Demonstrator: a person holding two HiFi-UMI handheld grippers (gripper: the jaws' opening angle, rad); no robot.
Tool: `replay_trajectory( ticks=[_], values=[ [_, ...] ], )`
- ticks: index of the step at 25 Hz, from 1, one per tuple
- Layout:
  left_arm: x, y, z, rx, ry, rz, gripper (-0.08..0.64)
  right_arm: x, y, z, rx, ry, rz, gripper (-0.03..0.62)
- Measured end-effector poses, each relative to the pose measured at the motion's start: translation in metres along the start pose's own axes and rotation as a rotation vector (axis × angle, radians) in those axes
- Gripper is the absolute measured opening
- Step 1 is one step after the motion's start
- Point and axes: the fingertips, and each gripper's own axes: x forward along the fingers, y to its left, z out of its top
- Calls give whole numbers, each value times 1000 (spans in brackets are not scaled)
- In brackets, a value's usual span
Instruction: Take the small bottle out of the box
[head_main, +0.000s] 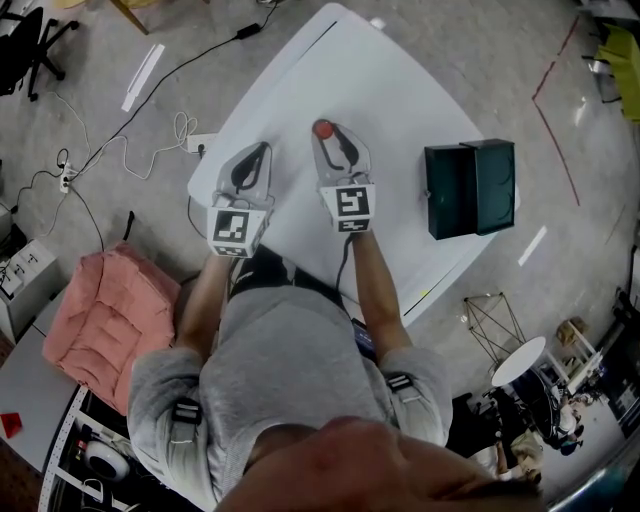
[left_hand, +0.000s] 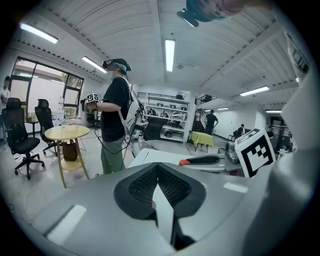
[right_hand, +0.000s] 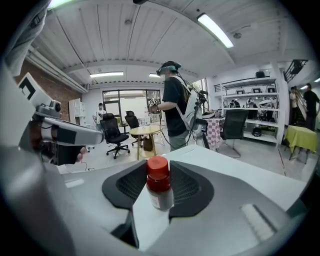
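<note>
Bottle (right_hand: 159, 189), red-capped and upright, is gripped between the right tool's (head_main: 325, 135) jaws above the table (head_main: 380, 80), already out of the open box (head_main: 470, 188) well to its right, while the left tool (head_main: 260, 150) is closed and empty.

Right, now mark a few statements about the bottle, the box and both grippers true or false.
1. The right gripper grips the bottle, which has a red cap, between its fingers. True.
2. The bottle lies inside the box. False: it is out of the box, held in the right gripper.
3. The box stands on the white table. True.
4. The left gripper holds a second bottle. False: nothing is between its fingers.
</note>
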Motion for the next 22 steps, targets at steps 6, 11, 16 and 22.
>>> replay_trajectory(
  ticks=[6, 11, 16, 22],
  values=[
    [2, 1, -3, 9, 10, -8, 11, 5, -2, -10, 9, 23, -9, 141],
    [3, 5, -3, 6, 7, -2, 11, 7, -4, -12, 22, 11, -17, 144],
    [0, 4, -4, 4, 7, 1, 11, 6, -5, -14, 26, 9, -25, 144],
    [-3, 3, -1, 4, -2, 0, 11, 7, -4, -17, 35, 16, -22, 147]
  ],
)
